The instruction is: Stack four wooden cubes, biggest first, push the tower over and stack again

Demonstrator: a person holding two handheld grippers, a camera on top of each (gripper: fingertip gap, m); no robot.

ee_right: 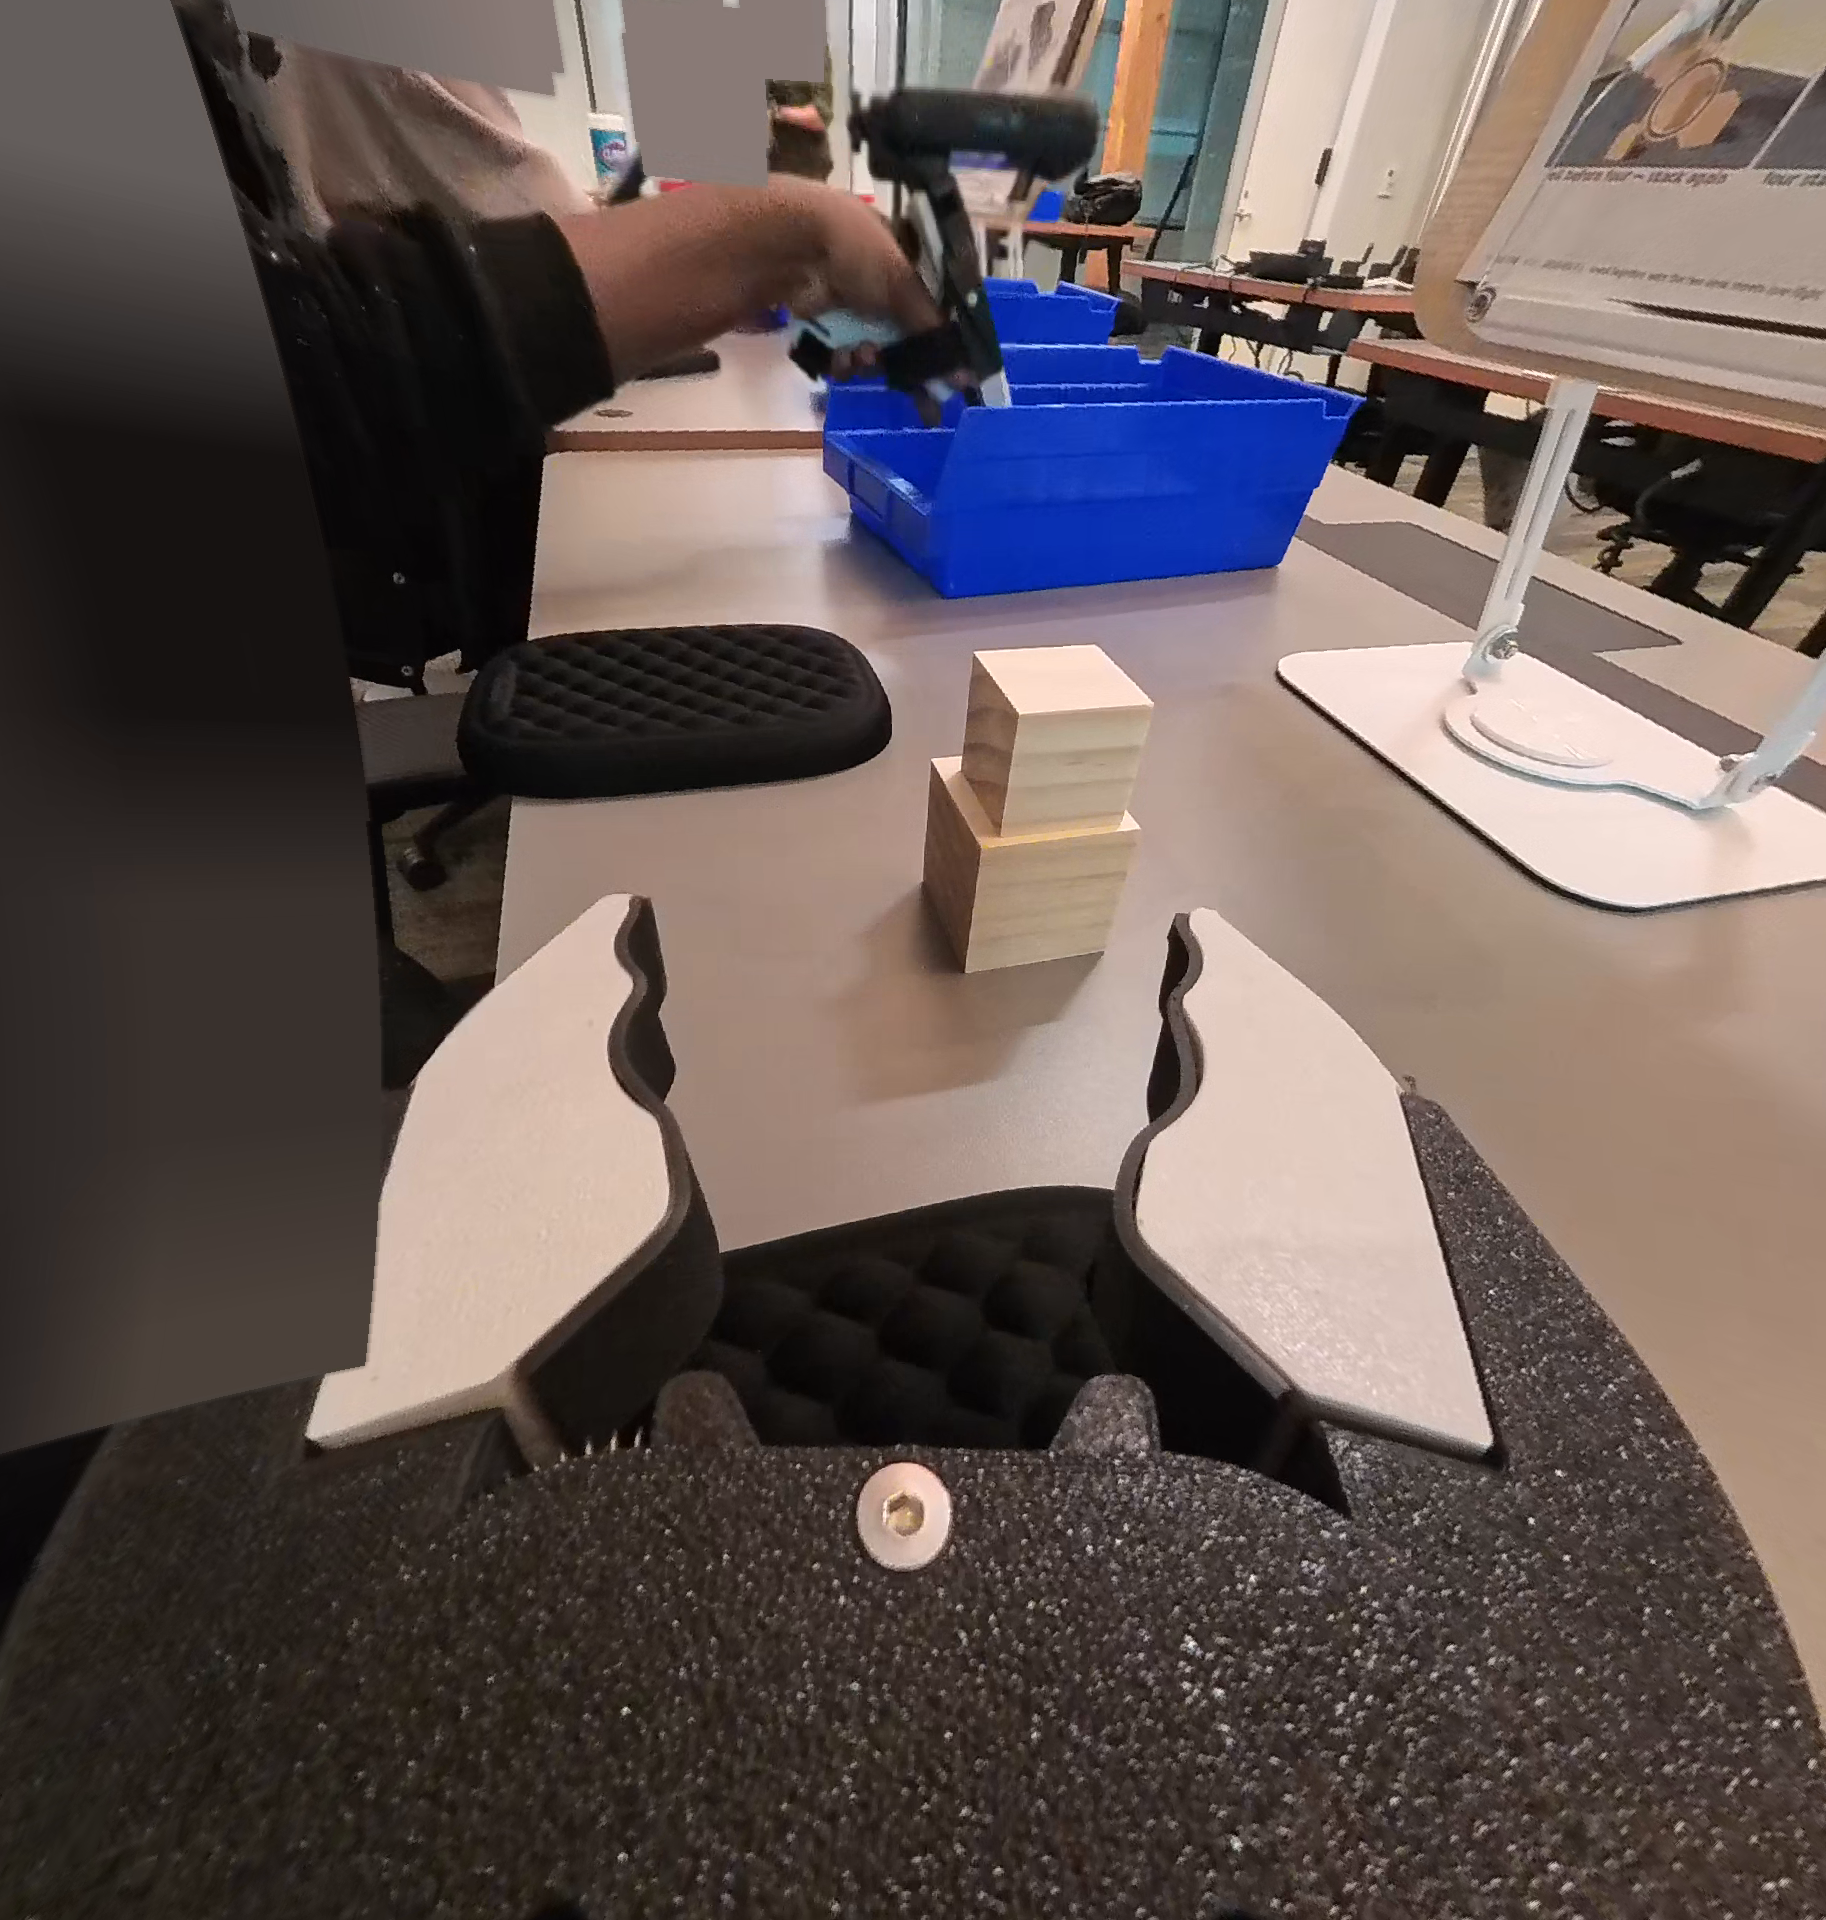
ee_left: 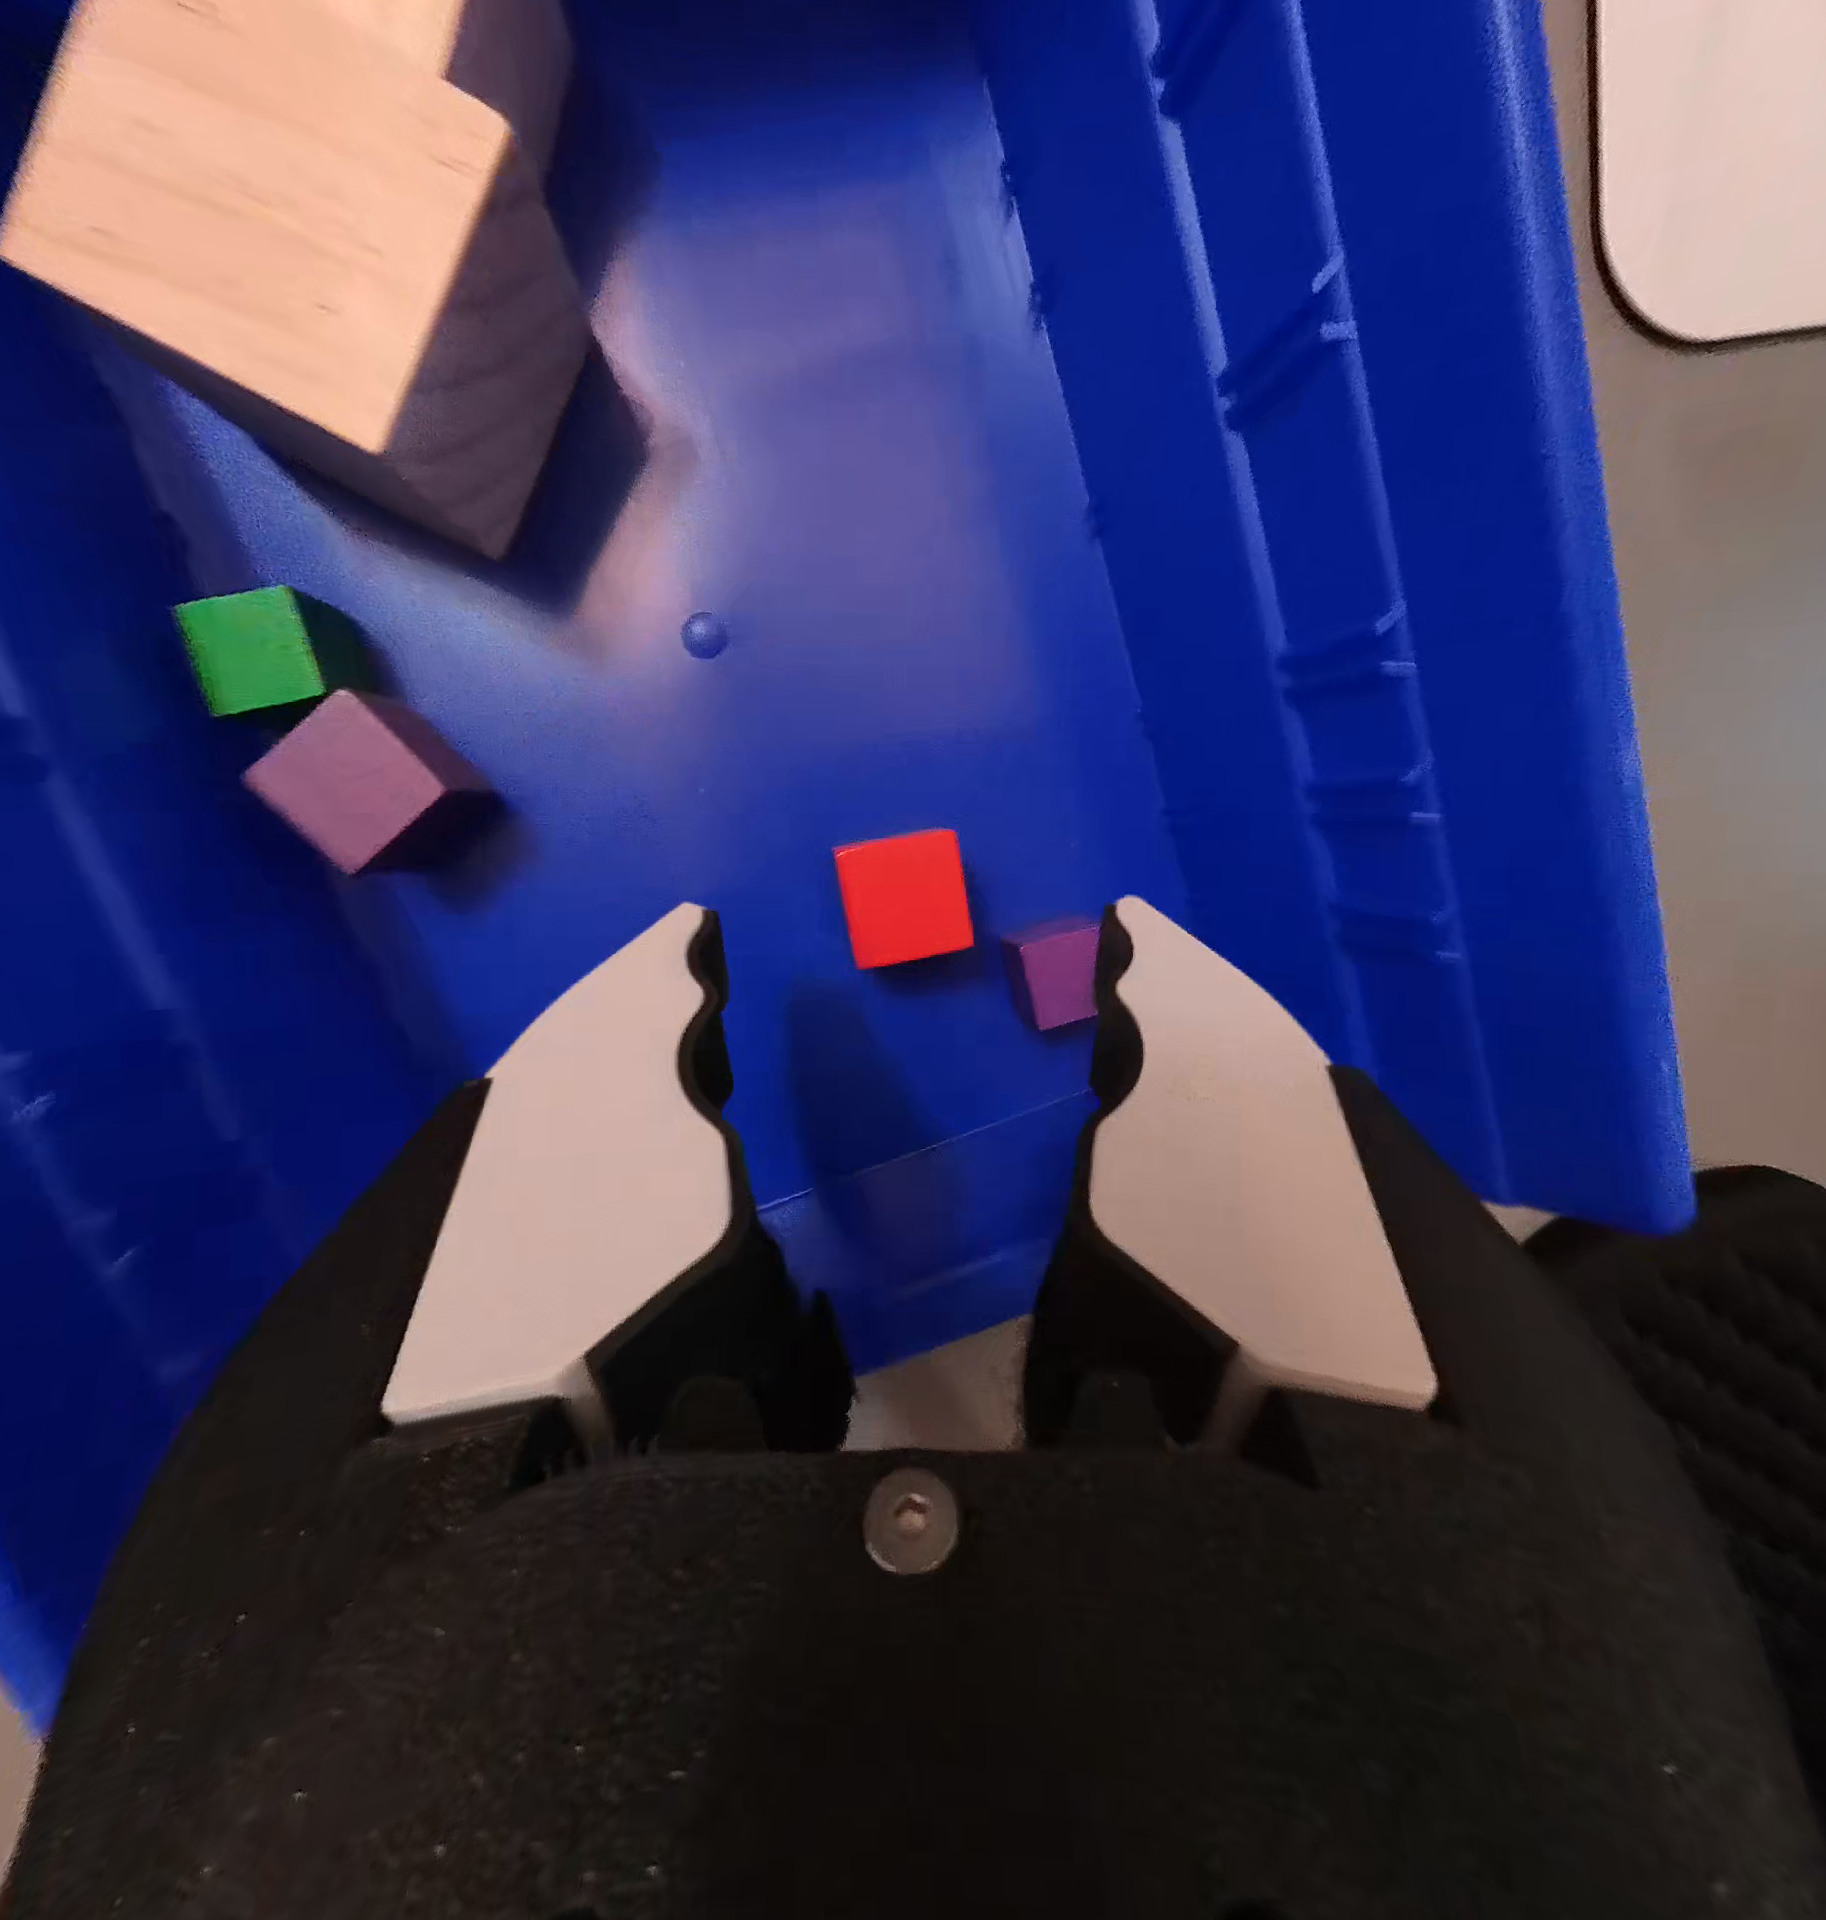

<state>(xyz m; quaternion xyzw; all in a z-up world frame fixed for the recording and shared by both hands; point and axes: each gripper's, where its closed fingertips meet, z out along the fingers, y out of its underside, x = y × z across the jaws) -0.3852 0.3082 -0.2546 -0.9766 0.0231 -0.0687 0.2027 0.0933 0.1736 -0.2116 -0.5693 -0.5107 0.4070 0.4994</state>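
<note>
Left gripper (ee_left: 909,966) hangs over blue bin (ee_left: 1408,520), jaws apart, gripping nothing. Red cube (ee_left: 902,899) on the bin floor just ahead between the fingertips; small purple cube (ee_left: 1052,977) by the right-hand fingertip, contact unclear. Green cube (ee_left: 252,649), larger purple cube (ee_left: 353,779) and big wooden block (ee_left: 254,208) farther in.

Right gripper (ee_right: 914,982) wide apart, bare, low over grey table (ee_right: 1304,1039). Ahead: two stacked wooden cubes (ee_right: 1034,821), top one twisted.

A black quilted pad (ee_right: 670,707) lies on the grey tabletop (ee_right: 1304,1039), with a white stand base (ee_right: 1574,790) well apart to its right.
</note>
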